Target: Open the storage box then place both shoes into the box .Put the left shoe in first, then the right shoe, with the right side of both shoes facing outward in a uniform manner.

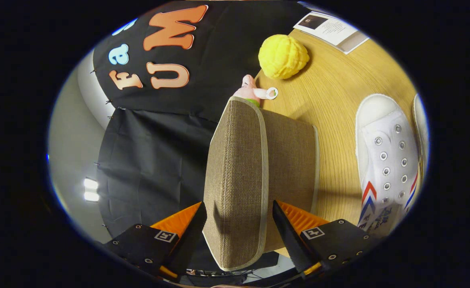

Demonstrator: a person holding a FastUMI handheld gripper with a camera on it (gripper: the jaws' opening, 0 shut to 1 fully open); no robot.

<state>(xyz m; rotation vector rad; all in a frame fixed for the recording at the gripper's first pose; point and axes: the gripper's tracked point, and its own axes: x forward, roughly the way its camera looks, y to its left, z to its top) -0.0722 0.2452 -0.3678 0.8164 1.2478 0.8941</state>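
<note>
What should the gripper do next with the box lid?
Probably close the gripper on the lid, then swing it open. The woven lid sits between the two open fingers, neither clearly pressing it, and the white shoe waits on the table.

From my remote seat, the storage box (255, 176) hides its own interior behind the woven lid (235, 180), and whether the gripper (239, 228) fingers actually press that lid, I cannot tell. At twelve o'clock beyond the box, a small pink toy (249, 90) is mostly covered by the box's far corner. At three o'clock, the white shoe (387, 160) loses its heel to the view's rim, and a second shoe (419, 120) shows as a mere sliver. At one o'clock, the printed sheet (333, 28) is too small to read.
</note>
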